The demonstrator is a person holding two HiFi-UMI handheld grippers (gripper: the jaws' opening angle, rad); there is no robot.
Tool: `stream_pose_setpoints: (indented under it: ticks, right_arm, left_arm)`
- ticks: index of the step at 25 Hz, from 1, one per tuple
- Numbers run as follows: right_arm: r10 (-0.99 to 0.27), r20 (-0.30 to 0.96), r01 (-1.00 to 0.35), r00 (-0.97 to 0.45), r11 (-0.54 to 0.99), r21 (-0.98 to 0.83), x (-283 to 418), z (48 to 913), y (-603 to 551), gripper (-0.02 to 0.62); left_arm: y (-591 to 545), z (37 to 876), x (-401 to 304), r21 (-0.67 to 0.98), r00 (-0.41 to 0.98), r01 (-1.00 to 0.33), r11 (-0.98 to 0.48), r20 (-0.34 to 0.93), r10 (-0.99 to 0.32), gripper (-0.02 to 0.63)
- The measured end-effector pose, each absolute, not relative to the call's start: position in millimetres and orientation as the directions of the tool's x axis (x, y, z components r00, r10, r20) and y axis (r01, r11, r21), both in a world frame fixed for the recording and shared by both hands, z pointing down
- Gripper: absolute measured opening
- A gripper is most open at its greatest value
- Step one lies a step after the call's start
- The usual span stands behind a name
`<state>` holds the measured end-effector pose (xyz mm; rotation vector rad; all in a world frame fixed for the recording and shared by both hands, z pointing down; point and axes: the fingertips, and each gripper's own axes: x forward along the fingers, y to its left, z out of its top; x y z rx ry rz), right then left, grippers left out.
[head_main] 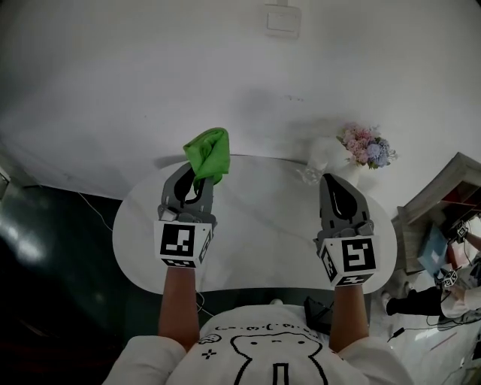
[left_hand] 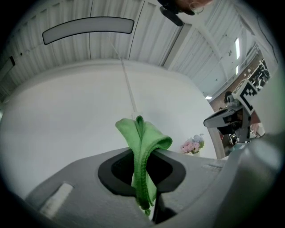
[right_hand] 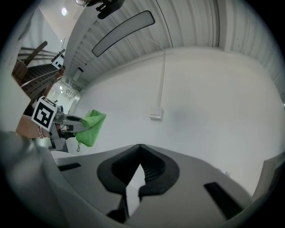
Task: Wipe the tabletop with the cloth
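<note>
Holding a green cloth (head_main: 208, 153) in the left tool (head_main: 197, 179), up in the air over the far left part of the white oval table (head_main: 263, 225) and not touching its surface. Clamped between the two jaws by its lower folds, with the larger bunched part standing out beyond the jaw tips and a small end hanging down behind them. Over the right part of the table, well apart from the cloth, the right tool (head_main: 336, 188). Jaw tips of this one pressed together, with nothing between them, only a thin slit of light lower down. Both tools pointing away from the person, toward the white wall (head_main: 150, 75) behind the table. At the far right edge of the table, a bunch of pink and pale blue flowers (head_main: 365, 145), with something white just beside it, too blurred to name. High on the wall beyond the far edge of the table, a white socket plate (head_main: 282, 19). At the near edge of the table, two bare forearms and a white shirt (head_main: 270, 346) with a black line drawing.
</note>
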<state>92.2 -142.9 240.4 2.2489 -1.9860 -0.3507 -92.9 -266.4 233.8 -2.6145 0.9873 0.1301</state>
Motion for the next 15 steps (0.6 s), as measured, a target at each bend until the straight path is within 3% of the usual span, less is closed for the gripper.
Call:
stream_pose_setpoints:
  ticks: [15]
  right_arm:
    - [-0.987, -0.094, -0.952, 0.128, -0.148, 0.266, 71, 230, -137, 0.002]
  left_arm:
    - [-257, 216, -103, -0.282, 0.783, -0.622, -0.731, -0.228, -0.579, 0.049]
